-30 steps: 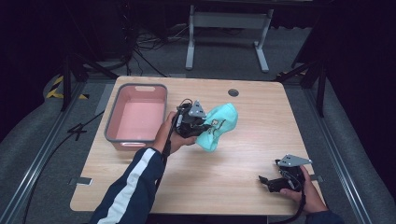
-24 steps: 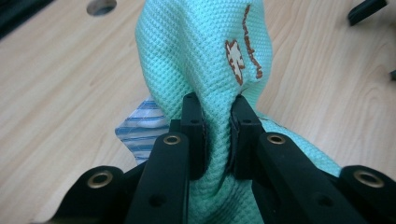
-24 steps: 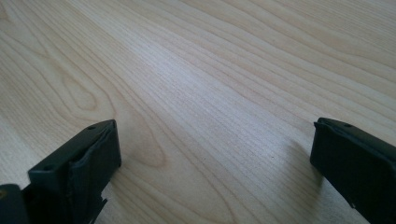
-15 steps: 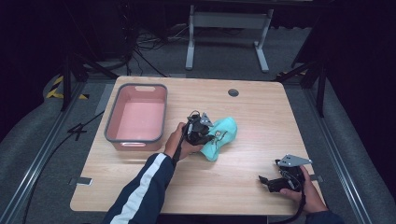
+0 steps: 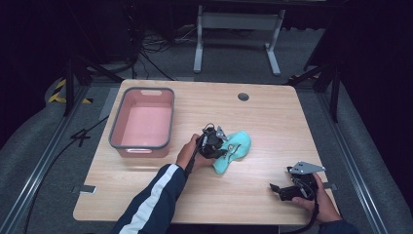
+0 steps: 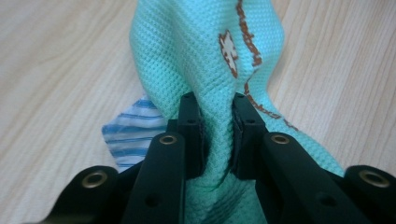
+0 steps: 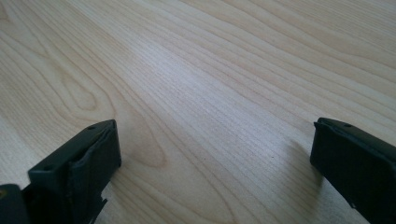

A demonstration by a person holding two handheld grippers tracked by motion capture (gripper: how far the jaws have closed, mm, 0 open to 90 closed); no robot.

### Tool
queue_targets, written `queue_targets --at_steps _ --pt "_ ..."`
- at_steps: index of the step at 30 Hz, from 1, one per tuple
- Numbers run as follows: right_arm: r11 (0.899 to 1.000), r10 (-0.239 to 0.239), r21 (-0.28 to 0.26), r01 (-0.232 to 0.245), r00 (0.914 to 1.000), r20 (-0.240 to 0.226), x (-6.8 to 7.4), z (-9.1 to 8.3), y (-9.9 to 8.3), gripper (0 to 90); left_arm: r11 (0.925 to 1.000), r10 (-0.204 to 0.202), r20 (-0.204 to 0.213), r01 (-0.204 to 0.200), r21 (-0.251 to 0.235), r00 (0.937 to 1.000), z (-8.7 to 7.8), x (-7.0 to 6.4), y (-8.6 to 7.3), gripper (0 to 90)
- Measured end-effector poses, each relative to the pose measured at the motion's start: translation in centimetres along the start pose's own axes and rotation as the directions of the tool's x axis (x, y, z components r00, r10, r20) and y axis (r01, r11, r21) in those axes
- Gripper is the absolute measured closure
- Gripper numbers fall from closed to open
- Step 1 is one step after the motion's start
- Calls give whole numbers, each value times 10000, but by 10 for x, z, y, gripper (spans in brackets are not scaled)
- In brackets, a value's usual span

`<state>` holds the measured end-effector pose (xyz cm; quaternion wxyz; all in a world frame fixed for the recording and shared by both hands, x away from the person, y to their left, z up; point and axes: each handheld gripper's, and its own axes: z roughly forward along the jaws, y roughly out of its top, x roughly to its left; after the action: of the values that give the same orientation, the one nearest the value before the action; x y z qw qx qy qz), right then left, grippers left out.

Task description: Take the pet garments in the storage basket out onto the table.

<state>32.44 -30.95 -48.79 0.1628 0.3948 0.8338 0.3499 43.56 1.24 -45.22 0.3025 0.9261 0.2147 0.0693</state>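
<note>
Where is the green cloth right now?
In the high view the green cloth lies mid-table, right of the pink bin, pinched by the left gripper.

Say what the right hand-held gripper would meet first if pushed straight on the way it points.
Probably nothing but bare table: the right hand-held gripper sits open and low over the wood, and the way ahead looks free as far as its own view shows.

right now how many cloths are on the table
2. A teal cloth lies mid-table, pinched in the left claw. A blue striped cloth peeks from beneath it. More may be hidden underneath.
</note>
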Motion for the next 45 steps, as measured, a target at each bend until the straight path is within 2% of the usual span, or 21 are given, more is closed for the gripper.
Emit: queue_targets --at_steps 7,14,22,25,29,33,40,45 --pt "10000 -7 6 7 10000 1 0 0 0 19 9999 -110 55 111 -71 9999 7 -3 -4 758" --pt "10000 1 4 -1 10000 2 0 0 0 19 9999 91 9 -91 82 10000 6 -3 -1 744" --pt "10000 -1 5 1 10000 6 0 0 0 19 10000 51 168 -50 -34 9998 1 -4 2 640" --pt "10000 1 1 -1 10000 2 0 0 0 19 9999 99 267 -98 -29 9996 -4 -6 4 592" --pt "10000 -15 5 15 10000 11 0 0 0 19 9996 267 209 -266 -51 9994 -16 -6 7 550" --pt "10000 -8 3 8 10000 7 0 0 0 19 9997 256 113 -256 -44 9996 -23 -7 7 510" --pt "10000 -12 0 12 10000 6 0 0 0 19 9982 606 -6 -606 -20 9982 -35 -12 8 419" --pt "10000 -17 3 17 10000 13 0 0 0 19 9959 904 -311 -902 59 9954 -46 -18 9 349"
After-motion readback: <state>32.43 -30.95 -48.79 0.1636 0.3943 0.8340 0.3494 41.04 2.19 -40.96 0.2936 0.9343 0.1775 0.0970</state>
